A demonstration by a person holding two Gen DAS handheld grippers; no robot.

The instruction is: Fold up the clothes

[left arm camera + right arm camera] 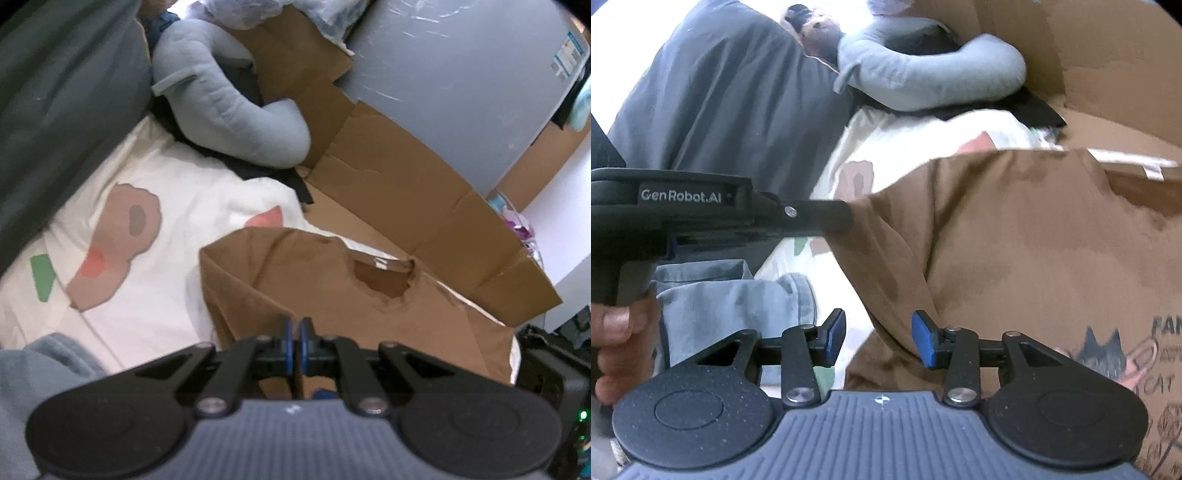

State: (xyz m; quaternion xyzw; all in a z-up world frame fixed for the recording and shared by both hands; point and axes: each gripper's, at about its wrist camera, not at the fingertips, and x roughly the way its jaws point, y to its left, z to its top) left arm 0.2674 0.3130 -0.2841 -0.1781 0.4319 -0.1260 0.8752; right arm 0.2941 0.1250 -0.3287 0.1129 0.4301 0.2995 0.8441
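The left gripper (295,334), jaws clenched on the brown cotton T-shirt (332,273), should carry its edge straight towards twelve o'clock; the right gripper (879,338), jaws released, steadies nothing.

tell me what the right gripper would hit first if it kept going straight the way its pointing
Most likely the brown shirt: its edge hangs just past the open right gripper. Depth is unclear, so it might slip by onto the white bedsheet.

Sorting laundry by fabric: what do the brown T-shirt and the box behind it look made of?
Brown T-shirt: soft matte knit, probably cotton; it drapes in loose folds and carries a printed graphic. Box: plain corrugated cardboard, dull brown, with creased flaps.
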